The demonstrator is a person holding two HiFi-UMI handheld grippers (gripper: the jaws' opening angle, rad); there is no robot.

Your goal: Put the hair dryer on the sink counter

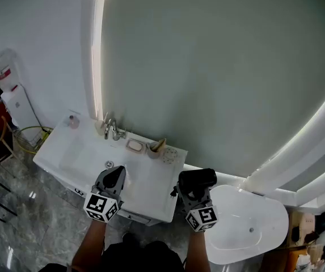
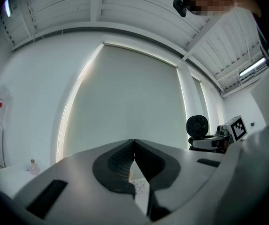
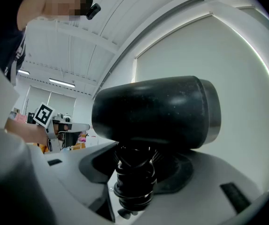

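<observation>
Progress sits at the carrying stage, as we judge it: the hair dryer is picked up and not yet set down. At the left, our left hand-held gripper (image 1: 118,173) has its jaws pressed together with nothing between them, and it hangs over the front of the white tabletop (image 1: 145,194), near the basin (image 1: 83,152). It has no part in the hold. Behind it, along the wall, stand the faucet (image 1: 110,130), a soap dish (image 1: 134,145) and a cup (image 1: 155,148), so the back strip is taken, while the front right stretch of the surface looks bare. Further right, our right hand-held gripper (image 1: 194,187) is clamped on the black hair dryer (image 1: 198,178). Its own view shows the jaws closed around the ribbed stem, with the barrel lying crosswise above them. The dryer is in the air, seen near the right edge of the tabletop and touching no surface. To its right lies a white oval tub (image 1: 250,225). What is left, we reckon, is to bring the dryer over the bare stretch, lower it until it rests, and release it.
</observation>
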